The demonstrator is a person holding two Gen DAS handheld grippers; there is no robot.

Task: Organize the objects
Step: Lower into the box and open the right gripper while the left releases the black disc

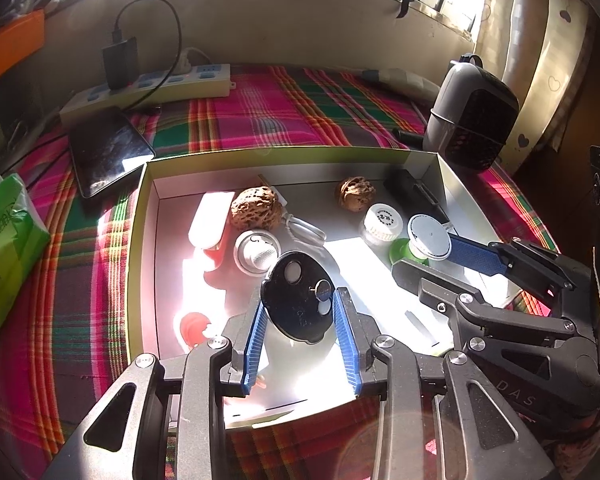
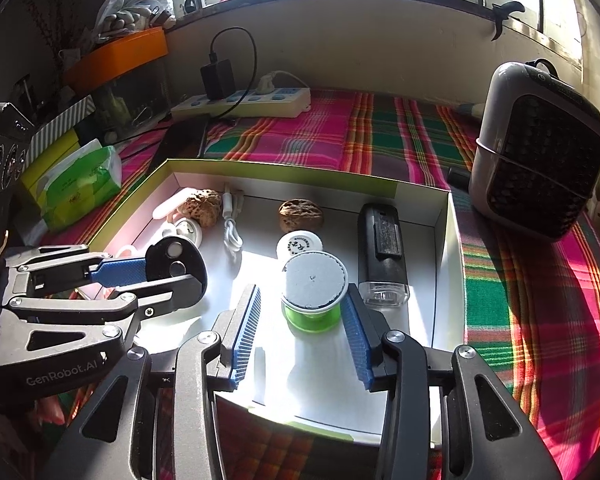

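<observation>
1. A sunlit table under a window, spread with a red-and-green plaid cloth (image 1: 260, 112). On it sits a shallow white cardboard box (image 1: 284, 152), already crowded with small things.
2. The left gripper (image 1: 300, 286) has a flat black oval disc with silver studs (image 1: 300, 320) between its blue pads. They look pressed to its two edges over the box's near-left part, though I can't judge how firmly.
3. The disc's long axis runs along the fingers, pointing away from the hand, with its studded face turned up.
4. The right gripper (image 2: 302, 292) is let go. Its jaws straddle an upright green plastic tub with a grey round lid (image 2: 310, 318) on the box floor, just beside a black rectangular device (image 2: 382, 248).
5. Risks, as I see it:
   - Held only by its rim, the disc could pivot or slip and land on the pieces beneath.
   - The right pad sits very close to the lid, so a crooked pull-back might snag the tub and tip it into its neighbours.
</observation>
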